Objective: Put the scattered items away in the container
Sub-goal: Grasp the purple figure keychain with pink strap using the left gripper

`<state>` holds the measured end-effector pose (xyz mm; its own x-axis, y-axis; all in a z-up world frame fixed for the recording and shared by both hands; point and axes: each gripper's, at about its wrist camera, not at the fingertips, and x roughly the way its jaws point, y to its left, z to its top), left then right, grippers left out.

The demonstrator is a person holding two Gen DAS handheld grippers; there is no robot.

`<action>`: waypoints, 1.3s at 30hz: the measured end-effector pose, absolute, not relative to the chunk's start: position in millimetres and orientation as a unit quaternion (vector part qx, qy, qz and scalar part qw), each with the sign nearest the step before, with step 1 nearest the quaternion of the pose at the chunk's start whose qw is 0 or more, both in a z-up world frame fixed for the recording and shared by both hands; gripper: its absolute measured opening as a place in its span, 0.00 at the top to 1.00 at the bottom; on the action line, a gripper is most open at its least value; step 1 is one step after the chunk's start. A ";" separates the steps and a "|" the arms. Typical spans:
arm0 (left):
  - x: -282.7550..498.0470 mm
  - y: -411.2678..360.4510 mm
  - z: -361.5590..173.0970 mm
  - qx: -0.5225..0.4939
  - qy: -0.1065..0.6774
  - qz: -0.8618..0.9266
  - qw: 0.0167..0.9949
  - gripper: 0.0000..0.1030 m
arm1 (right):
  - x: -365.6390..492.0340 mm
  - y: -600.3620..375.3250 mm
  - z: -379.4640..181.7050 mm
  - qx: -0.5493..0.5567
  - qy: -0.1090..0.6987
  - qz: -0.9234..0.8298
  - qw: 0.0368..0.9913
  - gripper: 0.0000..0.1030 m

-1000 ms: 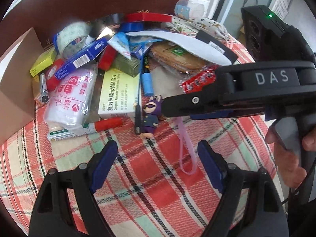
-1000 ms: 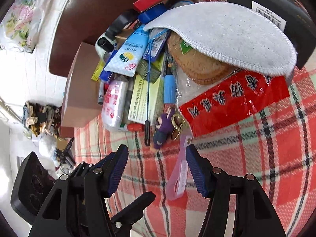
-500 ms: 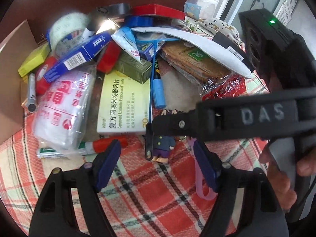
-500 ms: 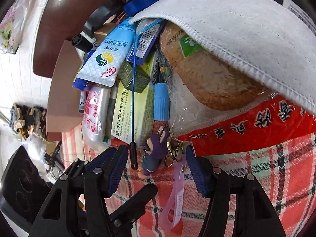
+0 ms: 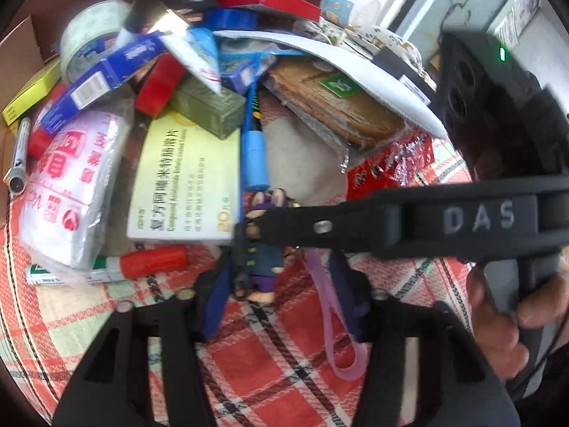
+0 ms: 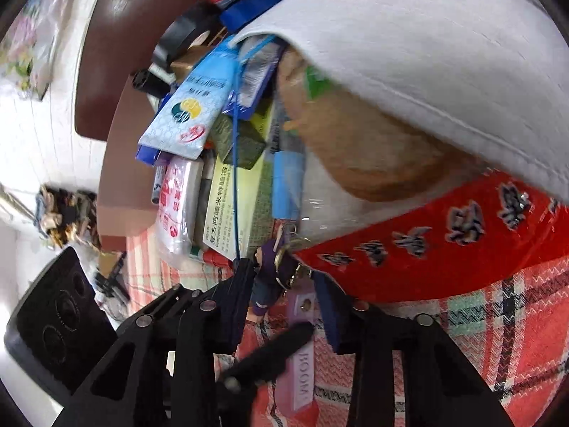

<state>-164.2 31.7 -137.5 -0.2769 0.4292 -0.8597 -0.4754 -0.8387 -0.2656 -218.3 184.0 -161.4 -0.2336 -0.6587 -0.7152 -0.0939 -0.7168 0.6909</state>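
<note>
Left wrist view: left gripper (image 5: pixel 275 306) jaws closing around the purple figurine keychain (image 5: pixel 263 259) at 12 o'clock, pads not clearly touching. Its pink strap (image 5: pixel 334 331) trails toward 5 o'clock on the plaid tablecloth (image 5: pixel 277 366). Cardboard box (image 5: pixel 17 57) at 10 o'clock.

Right wrist view: right gripper (image 6: pixel 284 306) jaws closing, figurine between them, contact unclear.

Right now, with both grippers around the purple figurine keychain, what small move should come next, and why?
Probably finish closing before lifting. Both the left gripper and right gripper are closing with the figurine between their fingers, but neither pair clearly presses it yet. Its pink strap lies loose on the plaid cloth, so lifting now might leave it behind.
</note>
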 end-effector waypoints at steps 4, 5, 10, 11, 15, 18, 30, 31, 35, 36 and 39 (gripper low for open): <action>-164.6 25.6 -136.0 -0.538 0.010 0.794 0.284 0.61 | -212.9 190.5 -162.8 0.580 -0.337 -0.714 0.202 0.69; -163.2 25.8 -135.1 -0.537 0.013 0.795 0.282 0.62 | -211.3 190.2 -161.3 0.578 -0.336 -0.716 0.202 0.70; -156.1 26.7 -129.3 -0.534 0.026 0.796 0.283 0.66 | -206.1 195.6 -157.3 0.573 -0.341 -0.715 0.211 0.75; -155.9 27.3 -129.8 -0.535 0.027 0.795 0.284 0.66 | -205.6 196.9 -158.9 0.573 -0.346 -0.712 0.213 0.76; -162.2 26.5 -138.5 -0.547 0.012 0.789 0.279 0.66 | -211.3 202.6 -175.0 0.580 -0.371 -0.691 0.217 0.72; -164.3 27.9 -142.6 -0.553 0.004 0.785 0.281 0.63 | -213.9 202.1 -178.0 0.579 -0.377 -0.686 0.228 0.70; -158.7 28.3 -140.6 -0.548 0.003 0.780 0.301 0.52 | -222.9 175.9 -162.0 0.597 -0.287 -0.709 0.244 0.46; -157.8 28.5 -140.0 -0.547 0.006 0.782 0.298 0.53 | -225.7 170.7 -160.7 0.599 -0.276 -0.712 0.241 0.46; -155.0 22.7 -138.0 -0.543 0.000 0.786 0.294 0.62 | -220.9 180.9 -162.3 0.584 -0.303 -0.715 0.234 0.51; -154.4 21.1 -137.9 -0.544 -0.003 0.785 0.295 0.63 | -217.7 184.6 -164.9 0.579 -0.319 -0.712 0.236 0.51; -149.2 21.1 -136.5 -0.543 0.003 0.786 0.297 0.63 | -213.0 194.5 -171.7 0.570 -0.349 -0.702 0.244 0.52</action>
<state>-149.2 21.1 -136.5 -0.2344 0.4635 -0.8546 -0.4700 -0.8235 -0.3177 -213.0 194.5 -171.7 -0.2297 -0.7411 -0.6309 -0.0546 -0.6374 0.7686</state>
